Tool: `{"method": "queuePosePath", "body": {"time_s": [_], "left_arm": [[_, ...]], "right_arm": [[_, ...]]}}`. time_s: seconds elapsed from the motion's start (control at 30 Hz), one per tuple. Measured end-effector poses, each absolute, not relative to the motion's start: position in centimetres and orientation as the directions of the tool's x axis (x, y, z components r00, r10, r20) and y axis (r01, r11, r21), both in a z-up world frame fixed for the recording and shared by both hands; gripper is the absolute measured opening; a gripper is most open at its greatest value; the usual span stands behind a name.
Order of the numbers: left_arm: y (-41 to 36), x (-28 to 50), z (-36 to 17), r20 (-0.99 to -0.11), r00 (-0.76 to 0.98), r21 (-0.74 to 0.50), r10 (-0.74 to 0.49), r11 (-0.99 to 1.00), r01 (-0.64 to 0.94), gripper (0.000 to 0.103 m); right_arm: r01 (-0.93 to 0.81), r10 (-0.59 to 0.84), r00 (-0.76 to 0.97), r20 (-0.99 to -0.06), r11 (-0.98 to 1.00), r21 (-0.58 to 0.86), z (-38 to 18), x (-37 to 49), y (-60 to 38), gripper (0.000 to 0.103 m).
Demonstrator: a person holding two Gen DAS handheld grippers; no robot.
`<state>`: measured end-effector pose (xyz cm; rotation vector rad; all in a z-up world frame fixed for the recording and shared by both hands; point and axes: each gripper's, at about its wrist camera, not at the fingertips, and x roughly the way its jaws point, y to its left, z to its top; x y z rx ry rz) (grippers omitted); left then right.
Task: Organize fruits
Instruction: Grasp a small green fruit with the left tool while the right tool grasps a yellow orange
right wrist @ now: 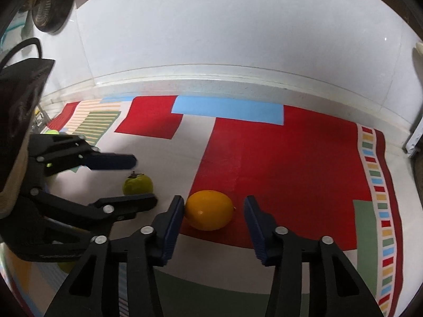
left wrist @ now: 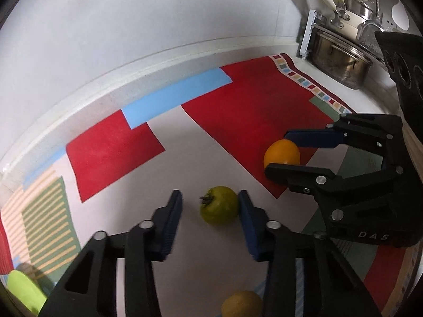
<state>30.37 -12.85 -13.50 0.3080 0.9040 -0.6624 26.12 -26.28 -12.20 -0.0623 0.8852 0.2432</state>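
A green fruit with a dry stem [left wrist: 219,208] lies on a pale patch of the patterned mat, between the fingers of my left gripper [left wrist: 208,200]. The right-hand finger touches it; a gap shows at the other, so this gripper is open. An orange-yellow fruit [right wrist: 208,210] rests at the edge of a red patch, between the fingers of my right gripper [right wrist: 213,203]. Its left-hand finger meets the fruit while the other stands clear: open too. From the side, the right gripper [left wrist: 279,153] straddles the orange fruit [left wrist: 281,153], and the left gripper [right wrist: 144,181] straddles the green fruit [right wrist: 137,185].
The mat [left wrist: 251,111] covers a white counter against a tiled wall. Another yellowish fruit [left wrist: 242,303] lies close under my left gripper. A lime-green object [left wrist: 23,290] sits at the far left. Steel pots [left wrist: 341,58] stand at the back right, and a dark pan [right wrist: 50,8] hangs on the wall.
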Motion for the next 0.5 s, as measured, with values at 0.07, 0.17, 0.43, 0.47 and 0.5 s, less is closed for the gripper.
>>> {"method": "queuePosePath", "body": {"time_s": [0.07, 0.17, 0.43, 0.47, 0.5], "left_arm": [[-12.9, 30.4, -13.5, -0.806, 0.437, -0.03, -0.399, 0.765, 0.643, 0.029], [-12.7, 30.2, -13.1, -0.804, 0.446, -0.032, -0.394, 0.777, 0.629, 0.029], [-11.7, 28.1, -11.0, -0.783, 0.49, -0.024, -0.385, 0.804, 0.594, 0.028], [-11.4, 27.7, -10.6, -0.776, 0.497, -0.028, -0.388, 0.808, 0.588, 0.028], [-11.1, 27.3, -10.2, -0.771, 0.503, -0.032, -0.391, 0.813, 0.582, 0.028]], "right_arm": [[-0.239, 0.186, 0.609, -0.771, 0.97, 0.045, -12.3, 26.1, -26.1, 0.041], [-0.228, 0.18, 0.613, -0.769, 0.972, 0.046, -12.2, 25.9, -26.2, 0.041], [-0.211, 0.181, 0.646, -0.742, 0.976, 0.054, -10.7, 23.8, -26.0, 0.041], [-0.211, 0.182, 0.652, -0.737, 0.976, 0.054, -10.3, 23.4, -25.9, 0.041], [-0.211, 0.183, 0.655, -0.733, 0.976, 0.055, -10.0, 23.1, -25.8, 0.041]]}}
